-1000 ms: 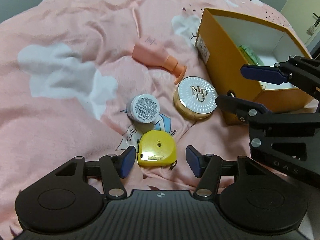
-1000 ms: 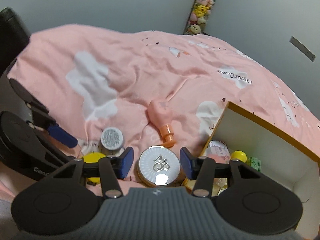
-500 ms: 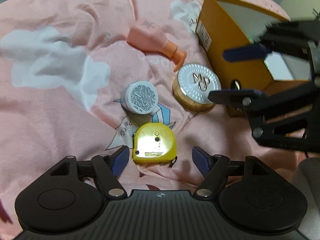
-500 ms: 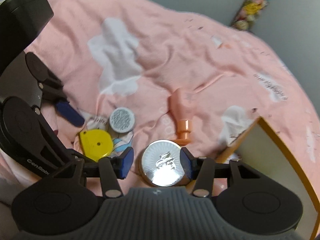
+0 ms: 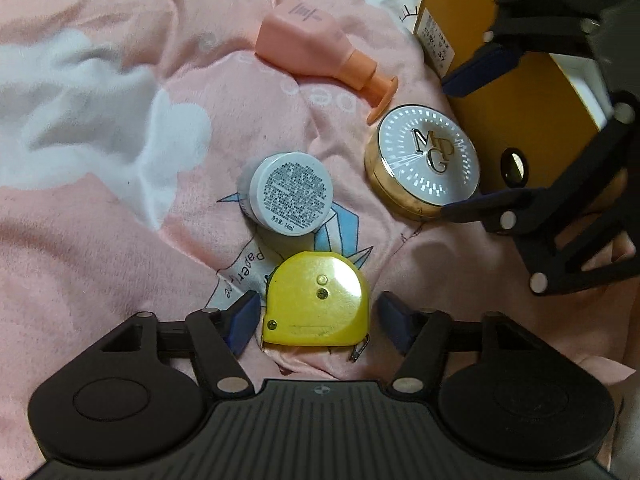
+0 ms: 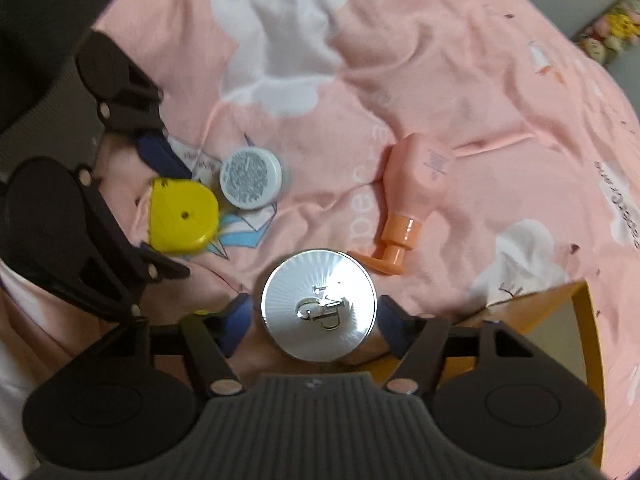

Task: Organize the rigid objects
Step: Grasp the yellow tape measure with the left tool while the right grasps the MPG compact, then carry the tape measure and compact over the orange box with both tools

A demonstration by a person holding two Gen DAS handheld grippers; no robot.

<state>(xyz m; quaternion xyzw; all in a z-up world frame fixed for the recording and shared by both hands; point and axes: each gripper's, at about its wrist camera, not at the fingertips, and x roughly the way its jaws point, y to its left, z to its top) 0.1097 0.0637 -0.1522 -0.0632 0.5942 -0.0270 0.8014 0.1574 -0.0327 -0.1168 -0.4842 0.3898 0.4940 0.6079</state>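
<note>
A yellow tape measure (image 5: pixel 316 304) lies flat on the pink bedspread between the blue pads of my left gripper (image 5: pixel 318 318). Its jaws are closing, with a thin gap still showing on each side. A round silver-lidded compact (image 6: pixel 319 312) sits between the pads of my right gripper (image 6: pixel 316 318), whose jaws are opening and stand just clear of its rim. In the left wrist view the right gripper (image 5: pixel 446 144) straddles the compact (image 5: pixel 424 164) beside the box. In the right wrist view the left gripper (image 6: pixel 168 212) brackets the tape measure (image 6: pixel 184 216).
A white jar (image 5: pixel 290 194) lies just beyond the tape measure. A pink bottle with an orange cap (image 5: pixel 316 48) lies on its side farther off. An open yellow cardboard box (image 5: pixel 516 120) stands right of the compact. The bedspread (image 5: pixel 100 160) is wrinkled.
The left gripper sank around the tape measure, its jaws widening then narrowing. The right gripper rolled, tipped downward over the compact, and its jaws spread wider.
</note>
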